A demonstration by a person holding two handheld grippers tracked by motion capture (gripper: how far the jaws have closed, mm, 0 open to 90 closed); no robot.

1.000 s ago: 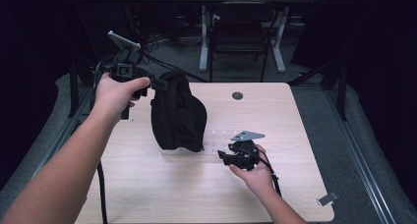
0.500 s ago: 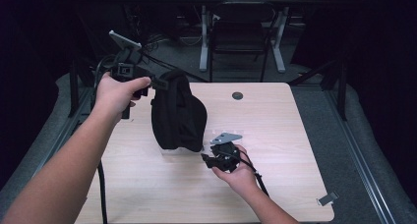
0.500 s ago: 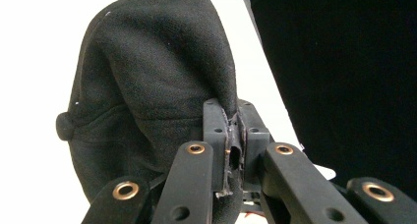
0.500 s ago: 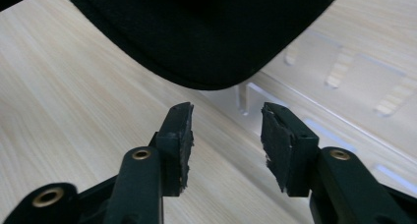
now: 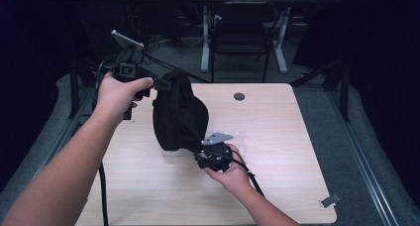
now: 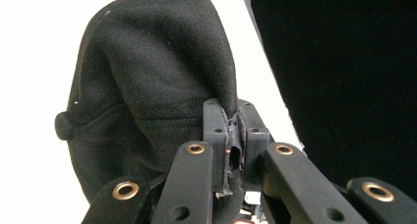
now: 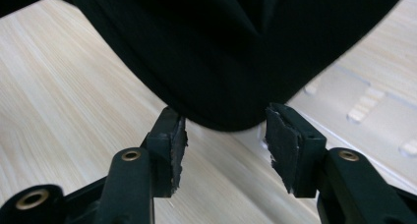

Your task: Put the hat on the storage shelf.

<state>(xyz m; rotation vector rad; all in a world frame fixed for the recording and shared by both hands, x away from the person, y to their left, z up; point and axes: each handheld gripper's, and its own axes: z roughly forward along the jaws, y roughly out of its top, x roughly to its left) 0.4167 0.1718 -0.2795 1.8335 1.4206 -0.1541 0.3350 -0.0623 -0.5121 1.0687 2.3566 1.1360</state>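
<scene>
Two tools: on one black fabric cap [image 5: 178, 114].
Left tool [image 5: 154, 83]: clamped on cap's edge, lifted, unmoved.
Right tool [image 7: 223, 135]: jaws apart, now nearer, under cap's hanging edge above light wooden surface [image 5: 277, 137].

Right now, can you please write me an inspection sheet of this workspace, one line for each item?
Surface: light wooden table, with a clear plastic sheet lying under the cap.
Job's things: black cap, hanging above the table.
Clutter: small dark round object near the far edge; small grey piece at the near right corner.
Grippers: left gripper shut on the cap's edge; right gripper open beneath its lowest edge.
Cables: one trailing from each gripper.
Surroundings: dark room, chair behind the table.
</scene>
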